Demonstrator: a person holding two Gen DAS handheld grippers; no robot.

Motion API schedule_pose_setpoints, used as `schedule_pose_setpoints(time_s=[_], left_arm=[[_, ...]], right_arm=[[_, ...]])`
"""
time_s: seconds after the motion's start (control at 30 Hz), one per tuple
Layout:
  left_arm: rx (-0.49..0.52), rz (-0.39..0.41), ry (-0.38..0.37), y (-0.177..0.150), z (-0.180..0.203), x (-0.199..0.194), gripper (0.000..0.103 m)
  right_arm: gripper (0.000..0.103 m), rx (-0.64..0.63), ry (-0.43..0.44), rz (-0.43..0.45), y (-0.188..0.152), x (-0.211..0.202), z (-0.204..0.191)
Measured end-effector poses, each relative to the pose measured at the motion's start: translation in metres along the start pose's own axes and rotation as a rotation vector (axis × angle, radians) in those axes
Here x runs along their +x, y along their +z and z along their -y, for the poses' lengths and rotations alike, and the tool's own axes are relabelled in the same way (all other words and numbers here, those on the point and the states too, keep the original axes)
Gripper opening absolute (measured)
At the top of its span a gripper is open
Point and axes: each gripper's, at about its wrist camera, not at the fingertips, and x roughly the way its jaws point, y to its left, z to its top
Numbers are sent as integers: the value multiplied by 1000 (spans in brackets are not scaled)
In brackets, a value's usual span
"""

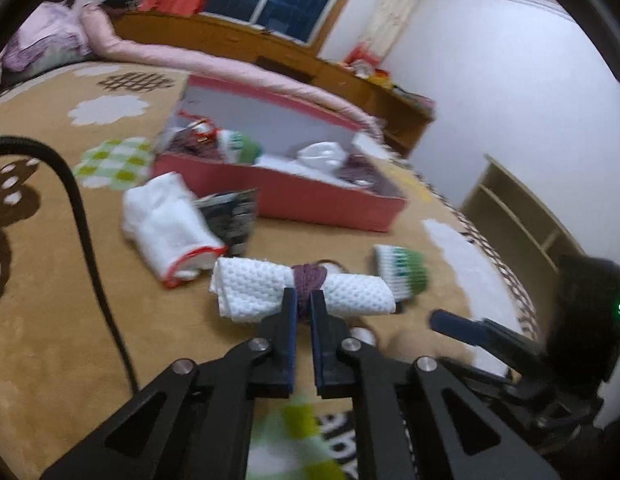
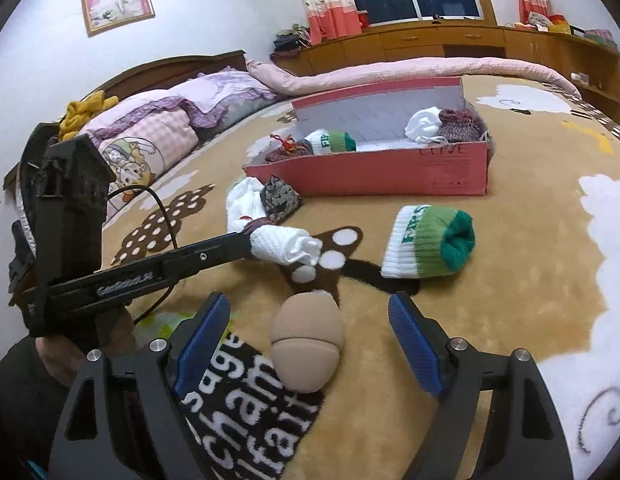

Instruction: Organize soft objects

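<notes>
Handling: white waffle roll point(image 1: 302, 290) looks light and squashy, bound at its middle by a purple cord point(image 1: 308, 280); that pinched waist seems the surest place to take it, since the loose ends would likely flop
Roll's place: lying on the tan patterned bed cover point(image 1: 50, 340), in front of the red box point(image 1: 310, 196), with a white towel point(image 1: 166, 224) to its left and a green-and-white knit roll point(image 1: 401, 272) to its right
Left tool: left tool point(image 1: 304, 300) clenched on the roll at the purple waist, pads pressing the cord from both sides
Left pose: reaching forward and tilted down toward the bed, a person's hand point(image 2: 58, 356) on its grip in the right wrist view
Right tool: right tool point(image 2: 310, 312) released, blue pads wide apart with nothing gripped; a beige padded piece point(image 2: 306, 344) lies on the bed between them, untouched
Right pose: angled down over the bed cover, just beside the left tool
Box: already holds several soft rolls
</notes>
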Motion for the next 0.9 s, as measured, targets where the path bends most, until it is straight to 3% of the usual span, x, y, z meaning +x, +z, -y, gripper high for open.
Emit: schedule_pose_setpoints(time_s=[0.07,0.1,0.13,0.17,0.2,0.23,0.33,0.47,0.57,0.6,0.63,0.73,0.83,0.9], left_arm=[[19,-18,-79,-1,6,1,8],[19,-47,-108,-2,8,4,17],[14,-79,-104,-3,10,9,47],[14,-96,-60,-4,12,12,64],[18,-82,-23,-5,13,10,70],[31,-40,0,-6,15,2,67],[74,6,-26,-9,25,-17,67],[101,-71,-135,-19,39,-12,66],[148,-128,-163,-32,59,6,67],[155,-147,-168,-36,64,15,56],[161,-172,-147,-40,68,25,34],[154,-156,-148,-41,67,22,26],[136,-70,-113,-33,57,-2,26],[108,7,25,-28,46,-18,27]], right_arm=[[84,0,6,10,0,-1,0],[84,1,1,20,0,-2,0],[84,3,-4,29,1,-3,0],[84,6,-12,41,2,-5,1],[84,8,-18,54,2,-7,2],[84,9,-20,67,3,-9,3],[83,14,-20,85,5,-10,6],[83,49,-81,157,9,-21,18],[83,118,-73,194,13,-28,32],[83,137,-63,194,13,-28,35],[83,153,-53,189,13,-27,37],[83,168,-40,159,13,-20,39],[83,161,-21,147,11,-18,38],[83,138,-20,146,10,-14,34]])
